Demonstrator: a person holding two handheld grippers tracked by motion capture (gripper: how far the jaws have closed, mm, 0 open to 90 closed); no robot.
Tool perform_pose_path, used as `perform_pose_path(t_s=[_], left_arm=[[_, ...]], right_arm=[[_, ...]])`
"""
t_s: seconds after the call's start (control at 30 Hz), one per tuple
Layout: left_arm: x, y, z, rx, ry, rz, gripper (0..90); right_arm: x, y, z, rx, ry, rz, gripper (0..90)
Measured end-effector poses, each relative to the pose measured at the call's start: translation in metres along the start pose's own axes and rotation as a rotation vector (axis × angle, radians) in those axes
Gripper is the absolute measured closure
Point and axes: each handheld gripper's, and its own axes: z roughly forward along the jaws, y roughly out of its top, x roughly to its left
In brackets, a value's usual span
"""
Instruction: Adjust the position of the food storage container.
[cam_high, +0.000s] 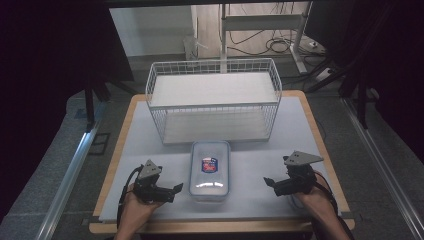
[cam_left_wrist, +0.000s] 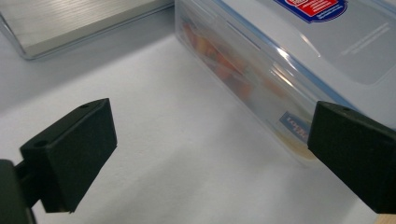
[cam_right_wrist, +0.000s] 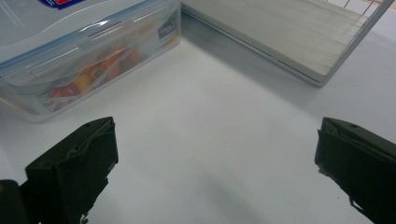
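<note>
Container (cam_high: 210, 170) (lidded) on white table (cam_high: 260, 192), seemingly indoors.

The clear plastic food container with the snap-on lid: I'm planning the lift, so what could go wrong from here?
The clear plastic food container has smooth, glossy walls, so a two-sided squeeze may slip. The left gripper sits nearer than the right gripper, so uneven contact could skew it. The white wire basket stands close behind; a push could bump it.
</note>
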Motion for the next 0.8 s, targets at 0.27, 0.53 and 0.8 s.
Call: perform_pose_path(t_s=[0.27, 0.53, 0.8], left_arm=[[-0.012, 0.002, 0.004, 0.037, -0.071, 0.039, 31.7], [-0.021, 0.005, 0.006, 0.096, -0.156, 0.050, 83.1], [-0.033, 0.009, 0.015, 0.130, -0.228, 0.070, 90.0]], right_arm=[[0.002, 0.001, 0.000, -0.008, -0.014, 0.006, 0.0], [0.004, 0.003, 0.000, -0.023, -0.014, 0.015, 0.0], [0.006, 0.006, -0.002, -0.030, 0.018, 0.035, 0.0]])
